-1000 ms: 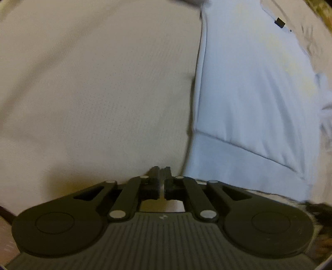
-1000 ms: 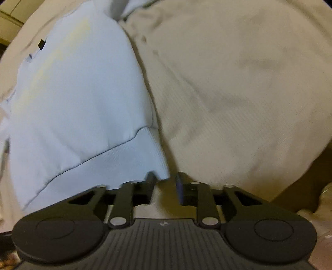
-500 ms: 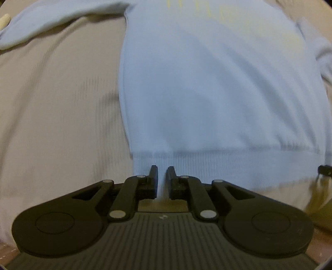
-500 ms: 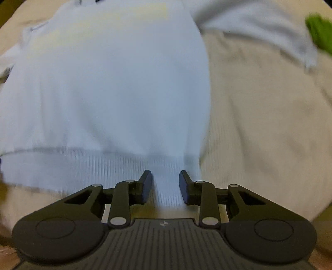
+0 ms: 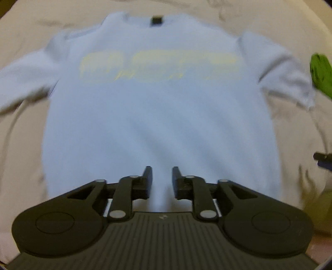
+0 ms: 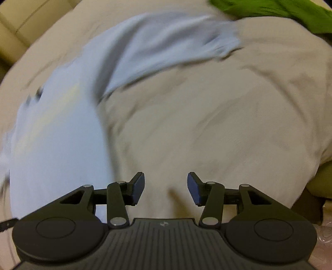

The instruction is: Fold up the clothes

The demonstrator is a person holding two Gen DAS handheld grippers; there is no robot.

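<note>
A pale blue sweatshirt [image 5: 157, 116] with faded yellow lettering lies spread flat on a beige sheet [image 5: 25, 149], neck label at the far end. My left gripper [image 5: 162, 175] hangs above its lower middle; its jaws are opening and nothing is pressed between them. In the right wrist view the sweatshirt [image 6: 56, 128] fills the left side and one sleeve [image 6: 166, 47] stretches toward the upper right. My right gripper [image 6: 165, 182] is over bare sheet [image 6: 217, 124] to the right of the garment, jaws opening, with nothing between them.
A green cloth [image 5: 321, 72] lies beyond the right sleeve, seen also as green cloth [image 6: 280, 10] at the top of the right wrist view. The other gripper's tip [image 5: 322, 158] pokes in at the left wrist view's right edge. The sheet drops off at the lower right [image 6: 319, 176].
Both grippers let go of the hem and opened. The left one swung over the sweatshirt's middle and rose; the right one slid off the garment onto bare sheet.
</note>
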